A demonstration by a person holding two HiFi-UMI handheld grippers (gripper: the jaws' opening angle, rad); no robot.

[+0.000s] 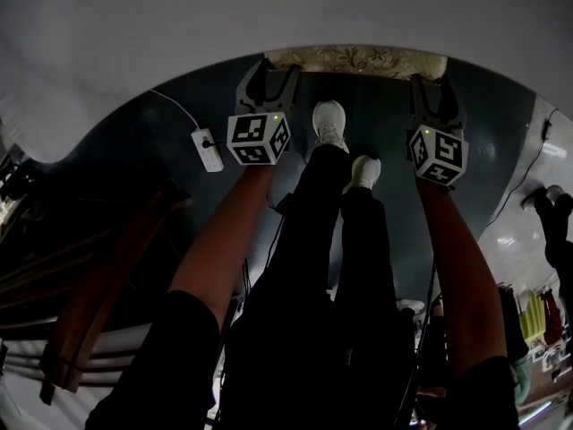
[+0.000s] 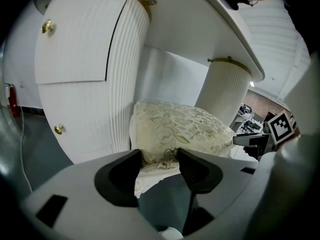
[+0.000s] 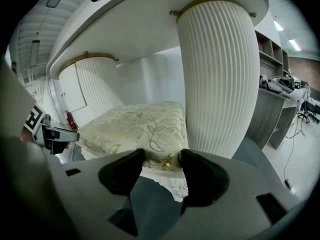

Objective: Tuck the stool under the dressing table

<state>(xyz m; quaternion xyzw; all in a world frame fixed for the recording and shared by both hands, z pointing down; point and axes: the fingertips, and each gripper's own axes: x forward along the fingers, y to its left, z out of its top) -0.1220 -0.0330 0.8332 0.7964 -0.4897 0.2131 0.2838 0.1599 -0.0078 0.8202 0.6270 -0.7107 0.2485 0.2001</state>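
The stool (image 1: 358, 59) has a cream cushion with a gold leaf pattern, and only its near edge shows below the white dressing table (image 1: 269, 16). In the left gripper view the stool (image 2: 180, 126) sits in the kneehole between the drawer cabinet (image 2: 75, 59) and a ribbed column. My left gripper (image 2: 159, 156) is open, its jaws either side of the cushion's front left corner trim. My right gripper (image 3: 162, 156) is open too, at the cushion's (image 3: 135, 126) front right corner beside the ribbed column (image 3: 220, 74). From the head view, both the left gripper (image 1: 271, 68) and the right gripper (image 1: 432, 83) reach the stool's edge.
A white power strip (image 1: 207, 149) with its cable lies on the dark floor at the left. The person's legs and white shoes (image 1: 329, 119) stand between the grippers. Dark wooden furniture (image 1: 98, 303) is at the near left. A red extinguisher (image 2: 12, 101) stands beside the cabinet. Desks (image 3: 280, 109) stand at the right.
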